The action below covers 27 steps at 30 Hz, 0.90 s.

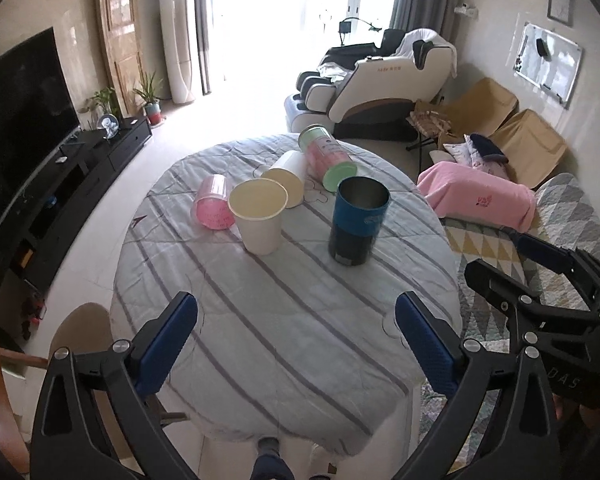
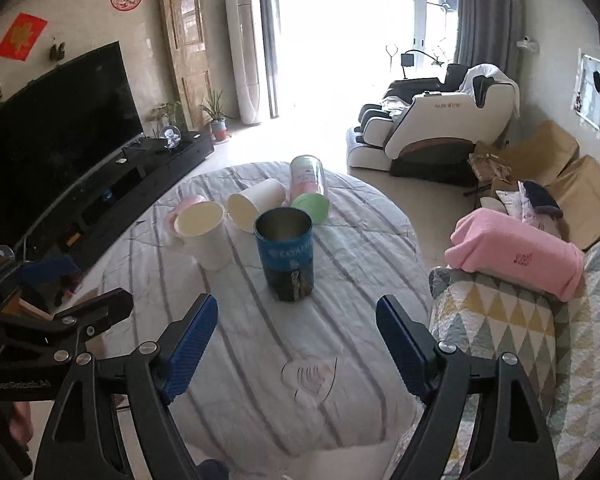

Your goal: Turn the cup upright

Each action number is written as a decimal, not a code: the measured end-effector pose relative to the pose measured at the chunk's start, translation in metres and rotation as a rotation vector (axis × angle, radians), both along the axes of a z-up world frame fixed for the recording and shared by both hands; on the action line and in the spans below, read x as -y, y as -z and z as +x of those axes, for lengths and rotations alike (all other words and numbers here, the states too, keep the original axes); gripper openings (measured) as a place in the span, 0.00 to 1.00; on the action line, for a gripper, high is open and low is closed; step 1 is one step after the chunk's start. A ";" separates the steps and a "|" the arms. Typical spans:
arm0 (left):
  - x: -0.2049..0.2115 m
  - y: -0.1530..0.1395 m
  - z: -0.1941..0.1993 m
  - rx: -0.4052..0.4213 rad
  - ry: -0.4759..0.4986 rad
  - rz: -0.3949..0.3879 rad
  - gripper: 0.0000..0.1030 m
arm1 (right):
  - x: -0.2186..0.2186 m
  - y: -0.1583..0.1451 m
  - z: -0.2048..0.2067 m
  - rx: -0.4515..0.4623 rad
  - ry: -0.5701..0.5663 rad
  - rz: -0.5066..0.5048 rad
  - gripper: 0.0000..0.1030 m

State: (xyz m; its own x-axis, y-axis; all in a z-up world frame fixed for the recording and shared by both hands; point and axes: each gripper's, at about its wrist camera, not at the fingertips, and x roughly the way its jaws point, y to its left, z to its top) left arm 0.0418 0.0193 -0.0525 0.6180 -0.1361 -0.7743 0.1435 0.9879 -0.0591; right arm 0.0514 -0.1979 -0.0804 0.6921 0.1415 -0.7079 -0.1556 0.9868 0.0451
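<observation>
Several cups sit on a round table with a striped cloth (image 1: 284,320). A blue cup (image 1: 358,222) (image 2: 287,254) and a white cup (image 1: 258,216) (image 2: 205,236) stand upright. A second white cup (image 1: 286,178) (image 2: 252,204), a pink cup (image 1: 212,202) (image 2: 184,206) and a pink-and-green cup (image 1: 327,158) (image 2: 309,186) lie on their sides. My left gripper (image 1: 296,322) is open and empty over the near table. My right gripper (image 2: 296,324) is open and empty, just short of the blue cup; it also shows in the left wrist view (image 1: 516,260).
A sofa with a patterned quilt (image 2: 500,320) and a pink towel (image 2: 516,252) lies right of the table. A TV (image 2: 52,120) on a black stand is at the left. A massage chair (image 2: 440,132) stands behind.
</observation>
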 end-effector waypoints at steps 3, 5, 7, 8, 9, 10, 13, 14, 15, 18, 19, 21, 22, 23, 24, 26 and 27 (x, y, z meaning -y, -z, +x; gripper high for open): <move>-0.004 -0.006 -0.012 -0.004 -0.009 0.003 0.99 | 0.001 -0.006 -0.013 0.000 0.027 -0.004 0.80; -0.007 -0.009 -0.016 -0.003 -0.011 -0.004 0.99 | 0.002 -0.009 -0.021 -0.004 0.049 -0.009 0.80; -0.011 -0.013 -0.019 0.004 -0.011 -0.008 1.00 | 0.003 -0.011 -0.027 -0.001 0.063 0.003 0.80; -0.012 -0.015 -0.021 0.007 -0.006 -0.008 1.00 | 0.002 -0.013 -0.031 0.000 0.072 0.006 0.80; -0.013 -0.016 -0.022 0.009 0.001 -0.007 1.00 | 0.001 -0.014 -0.033 -0.006 0.084 0.008 0.80; -0.014 -0.018 -0.024 0.012 0.008 -0.002 1.00 | 0.001 -0.015 -0.036 -0.006 0.093 0.014 0.80; -0.020 -0.023 -0.030 0.027 0.025 0.013 1.00 | -0.004 -0.016 -0.043 -0.007 0.118 0.033 0.80; -0.022 -0.024 -0.032 0.030 0.032 0.019 1.00 | -0.005 -0.017 -0.046 -0.006 0.130 0.044 0.80; -0.023 -0.026 -0.033 0.033 0.037 0.019 1.00 | -0.007 -0.017 -0.048 -0.006 0.135 0.050 0.80; -0.028 -0.028 -0.036 0.042 0.056 0.029 1.00 | -0.013 -0.019 -0.054 -0.002 0.154 0.054 0.80; -0.029 -0.028 -0.037 0.047 0.062 0.034 1.00 | -0.015 -0.020 -0.055 -0.001 0.156 0.055 0.80; -0.031 -0.029 -0.039 0.054 0.070 0.046 1.00 | -0.020 -0.020 -0.059 0.000 0.164 0.050 0.80; -0.031 -0.029 -0.040 0.055 0.074 0.047 1.00 | -0.021 -0.020 -0.060 0.000 0.165 0.049 0.80; -0.031 -0.029 -0.040 0.055 0.078 0.048 1.00 | -0.023 -0.020 -0.062 -0.002 0.167 0.049 0.80; -0.031 -0.029 -0.041 0.058 0.080 0.051 1.00 | -0.025 -0.020 -0.064 -0.002 0.172 0.048 0.80; -0.032 -0.031 -0.043 0.066 0.090 0.055 1.00 | -0.026 -0.021 -0.066 -0.003 0.177 0.047 0.80; -0.032 -0.031 -0.044 0.068 0.093 0.060 1.00 | -0.027 -0.021 -0.066 -0.005 0.178 0.047 0.80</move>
